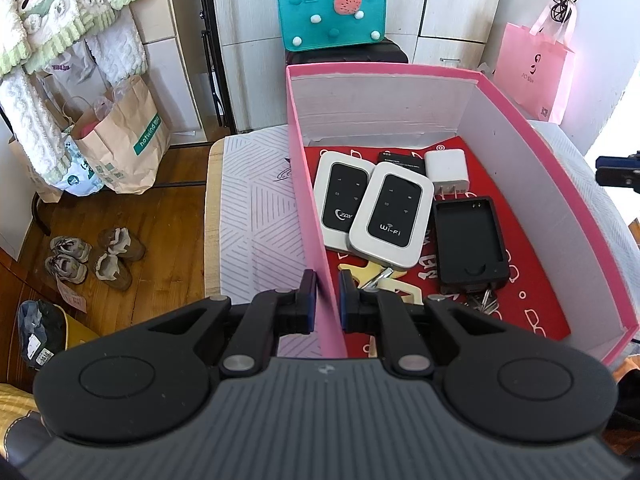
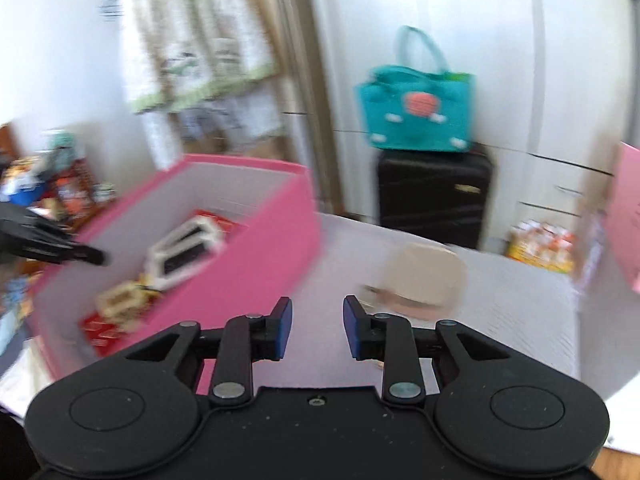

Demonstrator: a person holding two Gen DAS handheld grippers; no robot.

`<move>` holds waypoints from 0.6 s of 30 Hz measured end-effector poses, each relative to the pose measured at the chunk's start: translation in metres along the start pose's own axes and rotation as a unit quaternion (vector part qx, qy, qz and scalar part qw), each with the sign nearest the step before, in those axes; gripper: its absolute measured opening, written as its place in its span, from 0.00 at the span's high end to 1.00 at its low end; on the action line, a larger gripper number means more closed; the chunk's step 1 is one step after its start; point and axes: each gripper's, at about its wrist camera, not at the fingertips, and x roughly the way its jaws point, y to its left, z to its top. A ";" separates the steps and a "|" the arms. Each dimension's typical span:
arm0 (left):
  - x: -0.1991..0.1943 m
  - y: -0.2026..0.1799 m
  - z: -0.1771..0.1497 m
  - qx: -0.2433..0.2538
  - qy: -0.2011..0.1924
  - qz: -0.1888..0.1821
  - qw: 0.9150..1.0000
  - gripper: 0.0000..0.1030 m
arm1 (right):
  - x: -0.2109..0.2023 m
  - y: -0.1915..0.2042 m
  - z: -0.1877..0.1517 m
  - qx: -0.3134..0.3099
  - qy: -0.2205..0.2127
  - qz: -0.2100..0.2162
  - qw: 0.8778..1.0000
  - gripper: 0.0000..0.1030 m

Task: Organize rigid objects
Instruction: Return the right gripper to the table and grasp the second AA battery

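1. The left gripper point(image 1: 326, 300) is clamped on the left wall of the pink box point(image 1: 308, 184), one finger outside the wall and one inside.
2. Just ahead of its inside finger, on the box's red floor, lie a cream flat piece point(image 1: 394, 280) and a bunch of keys point(image 1: 482, 300).
3. Farther in, 2 white Wi-Fi routers point(image 1: 390, 214) lie side by side, the right one overlapping the left.
4. Right of them sits a black charger cradle point(image 1: 470, 240); beyond it are a white plug adapter point(image 1: 446, 170) and a small black battery point(image 1: 400, 157).
5. Past the box stands a teal bag point(image 1: 332, 12) on a dark suitcase.
6. The right gripper point(image 2: 317, 328) has its jaws apart with nothing between them, over the white table cover point(image 2: 500, 320).
7. The pink box is ahead to its left; a blurred beige object point(image 2: 424, 280) lies ahead, slightly right, on the cover.
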 end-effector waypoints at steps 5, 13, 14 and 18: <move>0.000 0.000 0.000 -0.002 0.000 -0.001 1.000 0.90 | 0.031 -0.017 -0.030 0.027 0.017 -0.073 0.997 0.61; 0.000 0.000 0.001 -0.004 0.003 0.000 1.000 0.90 | 0.062 -0.040 -0.048 0.121 0.000 -0.036 0.992 0.62; 0.000 0.000 0.001 -0.005 0.003 -0.001 1.000 0.90 | 0.066 -0.041 -0.047 0.121 0.000 -0.040 0.992 0.64; 0.000 0.001 0.001 -0.010 0.003 -0.002 1.000 0.90 | 0.073 -0.029 -0.045 0.068 0.000 -0.082 0.994 0.87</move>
